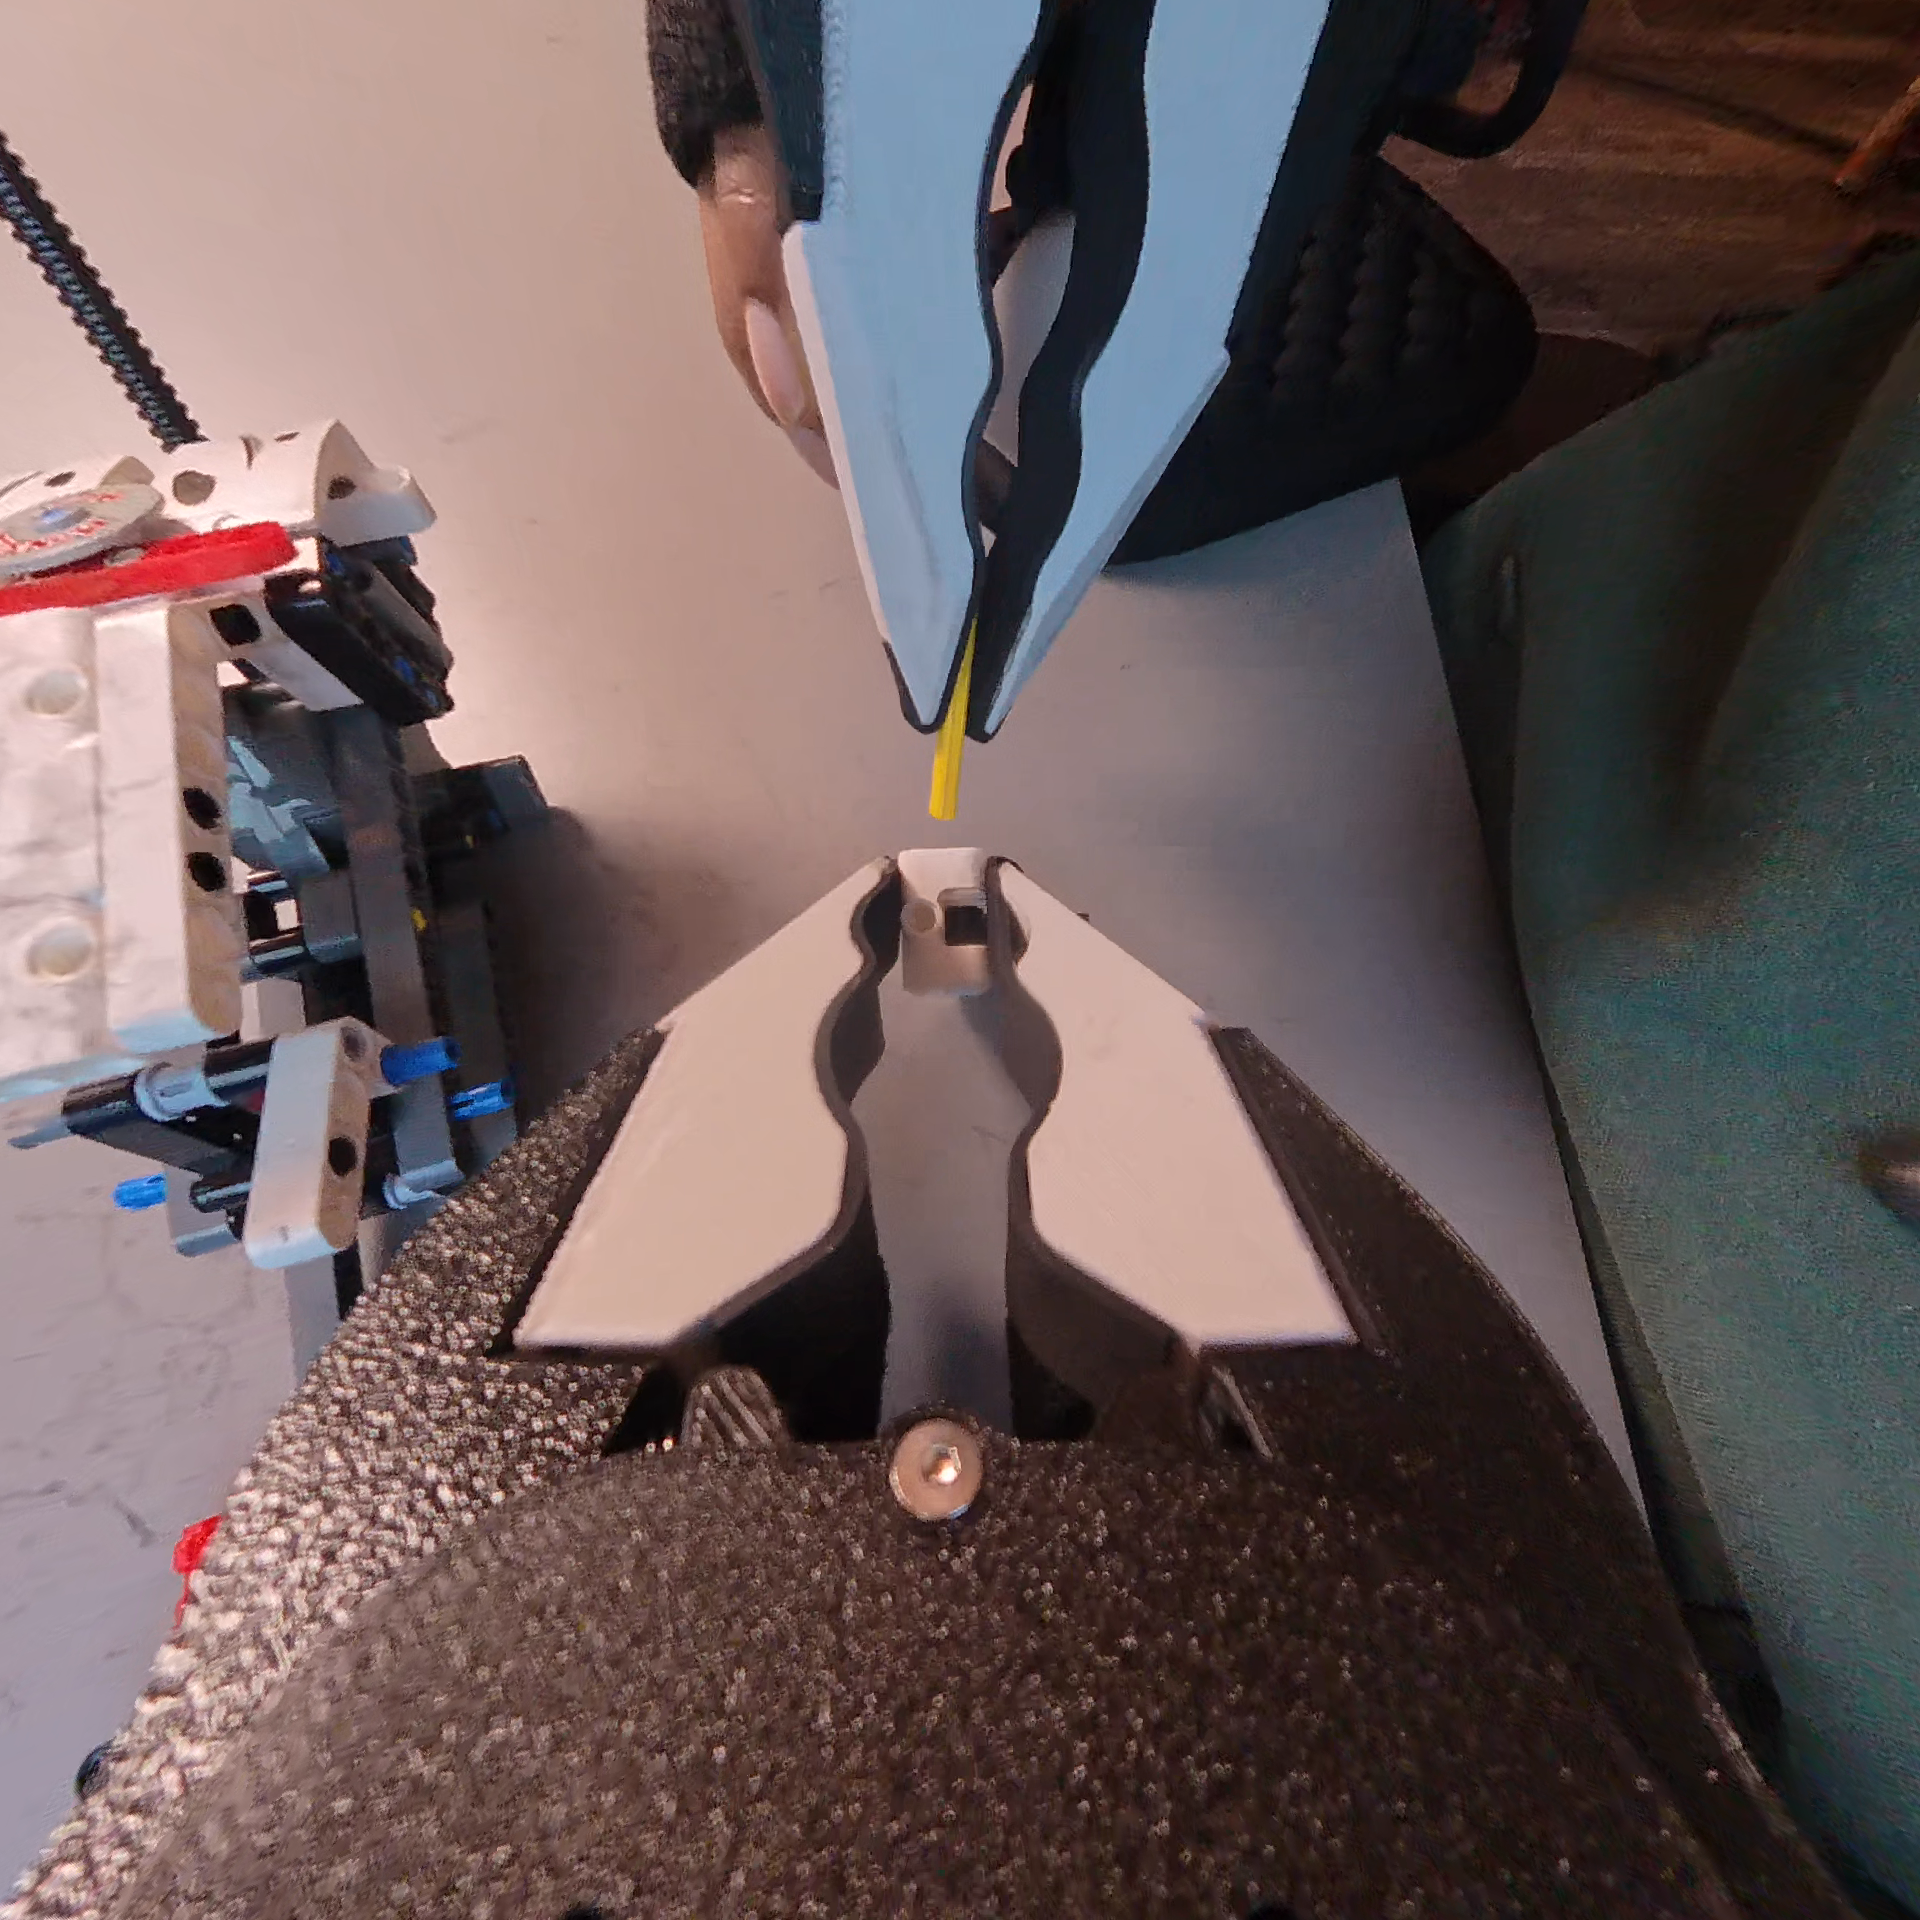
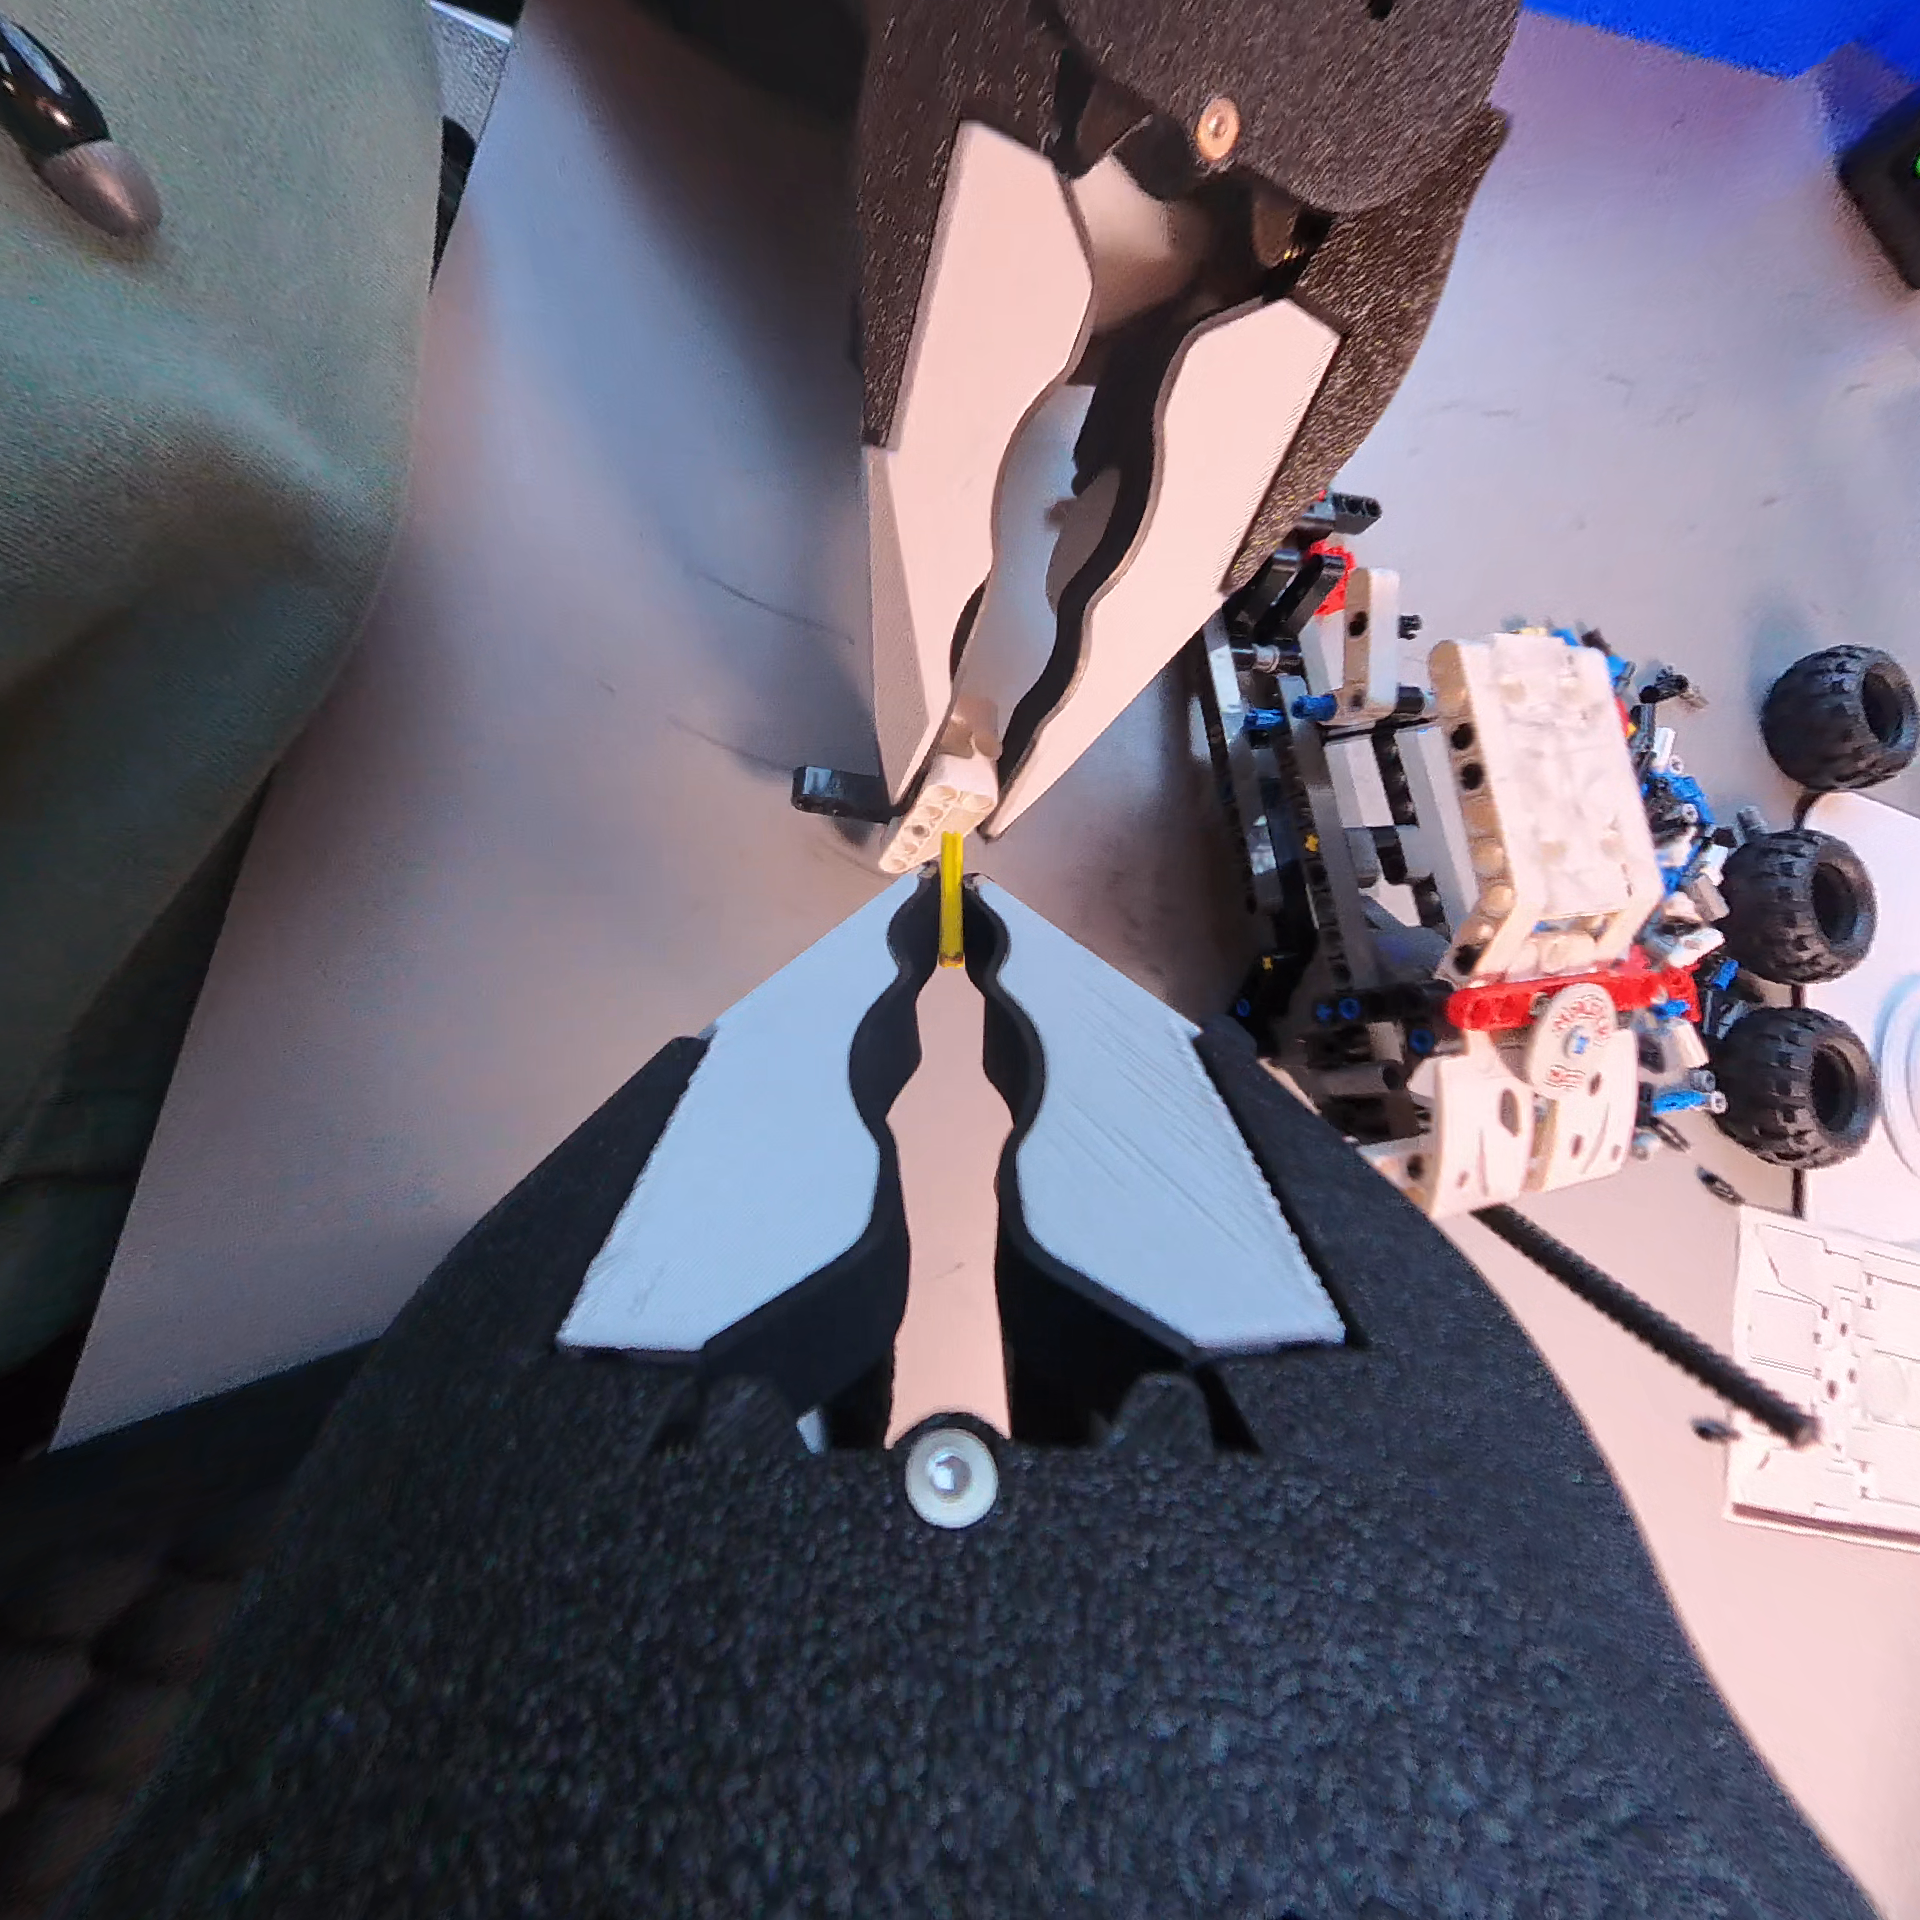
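My left gripper (image 1: 943, 868) is shut on a small white beam piece (image 1: 940, 914) with holes. It shows from the other side in the right wrist view (image 2: 940, 805). My right gripper (image 2: 948, 883) is shut on a thin yellow axle (image 2: 950, 909). In the left wrist view the right gripper (image 1: 948, 727) comes from above with the yellow axle (image 1: 951, 764) sticking out of its tips. The axle's free end is at the white beam, tip to tip with my left gripper. A person's thumb (image 1: 764, 312) rests on the right gripper.
A half-built toy truck (image 2: 1507, 883) of white, black, red and blue pieces with black wheels (image 2: 1803, 904) stands on the white table (image 2: 623, 520). It shows at the left in the left wrist view (image 1: 208, 831). A printed sheet (image 2: 1829, 1382) and a black toothed strip (image 2: 1642, 1330) lie nearby. A small black piece (image 2: 831, 788) lies on the table. My left and right fingertips are right by each other.
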Demonstrator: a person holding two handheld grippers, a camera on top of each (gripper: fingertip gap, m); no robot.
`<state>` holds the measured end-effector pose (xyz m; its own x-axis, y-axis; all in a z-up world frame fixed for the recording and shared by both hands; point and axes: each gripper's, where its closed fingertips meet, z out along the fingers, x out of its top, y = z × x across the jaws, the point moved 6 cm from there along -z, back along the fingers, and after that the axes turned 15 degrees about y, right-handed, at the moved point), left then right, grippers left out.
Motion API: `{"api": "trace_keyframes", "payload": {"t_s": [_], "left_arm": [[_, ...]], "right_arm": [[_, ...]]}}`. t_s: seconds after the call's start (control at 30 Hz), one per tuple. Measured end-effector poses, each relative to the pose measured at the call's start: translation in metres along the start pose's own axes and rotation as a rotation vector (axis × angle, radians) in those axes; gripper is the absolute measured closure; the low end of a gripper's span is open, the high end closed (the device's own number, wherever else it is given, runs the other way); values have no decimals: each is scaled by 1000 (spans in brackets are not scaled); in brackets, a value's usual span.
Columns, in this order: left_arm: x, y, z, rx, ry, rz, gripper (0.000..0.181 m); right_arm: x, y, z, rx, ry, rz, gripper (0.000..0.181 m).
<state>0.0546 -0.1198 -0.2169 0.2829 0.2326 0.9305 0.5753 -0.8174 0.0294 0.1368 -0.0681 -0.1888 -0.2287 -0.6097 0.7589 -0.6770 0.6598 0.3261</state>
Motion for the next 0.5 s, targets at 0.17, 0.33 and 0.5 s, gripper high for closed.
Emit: {"api": "trace_keyframes", "payload": {"t_s": [0.17,0.33,0.5], "left_arm": [[-8,0,-7,5,-72,3,165],[-13,7,-5,-40,-104,-15,163],[-21,8,2,-40,-144,2,159]], "right_arm": [[1,-3,9,-12,69,13,178],[-2,-4,20,15,68,0,178],[-2,-5,20,14,82,7,178]]}}
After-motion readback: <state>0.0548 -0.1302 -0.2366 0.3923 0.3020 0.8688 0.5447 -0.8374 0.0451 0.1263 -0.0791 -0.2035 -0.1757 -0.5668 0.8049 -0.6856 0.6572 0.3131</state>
